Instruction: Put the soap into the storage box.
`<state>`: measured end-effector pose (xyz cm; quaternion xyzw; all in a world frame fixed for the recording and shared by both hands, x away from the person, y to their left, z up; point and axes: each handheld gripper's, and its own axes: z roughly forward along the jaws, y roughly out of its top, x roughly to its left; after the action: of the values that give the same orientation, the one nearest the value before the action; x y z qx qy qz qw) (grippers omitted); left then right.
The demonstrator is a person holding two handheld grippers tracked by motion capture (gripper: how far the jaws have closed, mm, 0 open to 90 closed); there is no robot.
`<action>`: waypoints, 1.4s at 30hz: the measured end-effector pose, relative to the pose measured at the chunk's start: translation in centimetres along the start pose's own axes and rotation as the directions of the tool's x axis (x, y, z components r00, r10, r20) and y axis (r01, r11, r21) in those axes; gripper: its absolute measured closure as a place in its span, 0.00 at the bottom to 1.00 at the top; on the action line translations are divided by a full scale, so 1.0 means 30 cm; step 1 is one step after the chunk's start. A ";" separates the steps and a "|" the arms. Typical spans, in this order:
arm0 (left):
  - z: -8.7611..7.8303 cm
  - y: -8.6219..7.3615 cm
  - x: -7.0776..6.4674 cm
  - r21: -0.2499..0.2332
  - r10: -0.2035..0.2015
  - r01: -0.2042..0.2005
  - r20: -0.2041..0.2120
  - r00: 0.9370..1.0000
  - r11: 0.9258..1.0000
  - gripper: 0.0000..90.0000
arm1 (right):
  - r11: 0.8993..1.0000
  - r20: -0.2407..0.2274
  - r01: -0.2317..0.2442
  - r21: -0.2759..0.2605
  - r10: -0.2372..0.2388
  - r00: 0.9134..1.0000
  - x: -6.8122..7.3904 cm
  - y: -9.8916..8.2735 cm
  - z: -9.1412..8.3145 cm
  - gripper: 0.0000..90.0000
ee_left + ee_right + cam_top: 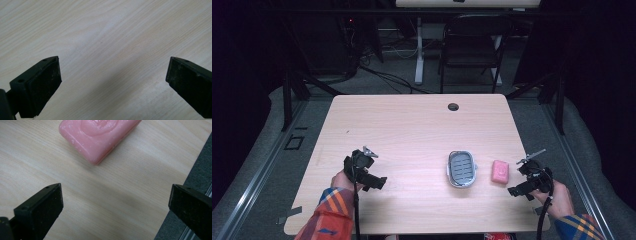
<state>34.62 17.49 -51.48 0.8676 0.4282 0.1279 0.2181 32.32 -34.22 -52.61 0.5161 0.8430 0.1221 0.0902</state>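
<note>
Pink soap [500,171] lies flat on the wooden table [412,125], right of centre in the high view, just beside your right gripper [523,181], whose jaws stand spread and empty. Come over it squarely and close across its short sides. The grey soap dish [461,168] sits near on its left, apart from it; nothing blocks the way. Your left gripper [368,176], lower left, is also released, over bare wood.

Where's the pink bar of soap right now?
In the high view the pink bar of soap lies on the table's right side, between the grey soap dish and the open right tool, touching neither.
</note>
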 end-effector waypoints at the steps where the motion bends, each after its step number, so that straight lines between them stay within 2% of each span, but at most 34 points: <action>1: 0.000 0.000 0.000 0.000 0.000 0.000 0.000 1.000 1.000 0.00 | 1.000 0.000 0.000 0.000 0.000 1.000 0.000 0.000 0.000 0.00; 2: 0.000 0.000 0.000 0.000 0.000 0.000 -0.001 1.000 1.000 0.00 | 1.000 0.001 -0.015 -0.020 0.015 1.000 0.004 -0.003 0.004 0.00; 4: 0.000 0.002 -0.002 0.000 0.000 0.000 -0.001 1.000 1.000 0.00 | 1.000 0.002 0.006 -0.009 -0.006 1.000 0.003 -0.003 -0.002 0.00; 8: 0.000 0.000 0.000 -0.001 -0.002 0.002 -0.003 1.000 1.000 0.00 | 1.000 0.008 -0.003 -0.023 0.003 1.000 0.009 -0.006 -0.001 0.00; 9: -0.001 -0.001 0.002 0.000 -0.006 0.006 -0.004 1.000 1.000 0.00 | 1.000 0.009 0.026 0.001 -0.026 1.000 0.005 -0.001 -0.009 0.00; 12: -0.004 -0.002 0.002 -0.003 -0.006 0.006 -0.006 1.000 1.000 0.00 | 1.000 0.004 0.009 -0.012 -0.009 1.000 0.012 -0.001 -0.004 0.00; 18: -0.007 -0.002 0.004 -0.004 -0.001 0.001 -0.004 1.000 1.000 0.00 | 1.000 -0.008 0.006 -0.010 -0.006 1.000 0.021 0.007 0.002 0.00; 19: -0.007 -0.002 0.005 -0.004 -0.001 0.001 -0.002 1.000 1.000 0.00 | 1.000 0.017 0.015 -0.001 -0.015 1.000 0.021 0.010 0.000 0.00; 20: -0.008 -0.002 0.005 -0.006 -0.002 0.002 -0.003 1.000 1.000 0.00 | 1.000 -0.007 0.013 -0.001 -0.013 1.000 0.021 0.012 0.005 0.00; 25: -0.007 -0.001 0.004 -0.005 0.002 -0.002 -0.005 1.000 1.000 0.00 | 1.000 -0.003 -0.001 -0.015 0.001 1.000 0.019 0.024 0.004 0.00; 27: -0.006 0.000 0.004 -0.004 0.003 -0.003 -0.005 1.000 1.000 0.00 | 0.999 -0.015 -0.028 -0.032 0.027 1.000 0.014 0.029 0.002 0.00; 30: -0.005 0.000 0.003 -0.008 0.002 -0.003 -0.007 1.000 1.000 0.00 | 0.999 -0.031 -0.038 -0.034 0.037 0.999 0.004 0.035 -0.005 0.00; 32: -0.004 -0.001 0.002 -0.008 0.000 0.000 -0.007 1.000 1.000 0.00 | 0.997 -0.032 -0.055 -0.055 0.054 0.998 -0.001 0.043 -0.011 0.00; 36: -0.003 0.000 0.004 -0.004 -0.001 0.001 -0.005 1.000 1.000 0.00 | 0.995 -0.039 -0.059 -0.077 0.056 0.998 0.004 0.059 -0.008 0.00; 37: -0.003 0.001 0.004 -0.002 0.000 0.000 -0.005 1.000 1.000 0.00 | 0.997 -0.035 -0.044 -0.069 0.041 0.999 0.003 0.065 -0.008 0.00; 39: -0.002 0.001 0.004 0.000 0.001 -0.001 -0.004 1.000 1.000 0.00 | 0.993 -0.041 -0.064 -0.095 0.060 0.997 0.012 0.072 -0.003 0.00; 40: -0.002 0.001 0.004 0.000 0.001 -0.001 -0.004 1.000 1.000 0.00 | 0.996 -0.042 -0.050 -0.078 0.047 0.998 0.010 0.077 -0.007 0.00; 41: -0.001 0.002 0.003 0.001 0.000 0.000 -0.005 1.000 1.000 0.00 | 0.994 -0.036 -0.054 -0.093 0.051 0.998 0.011 0.082 -0.005 0.00; 42: -0.001 0.001 0.003 -0.001 0.000 0.000 -0.006 1.000 1.000 0.00 | 0.995 -0.034 -0.050 -0.083 0.048 0.998 0.009 0.086 -0.007 0.00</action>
<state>34.69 17.54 -51.44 0.8672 0.4287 0.1305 0.2173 34.33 -32.89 -51.65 0.5304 0.8255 0.1678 0.0954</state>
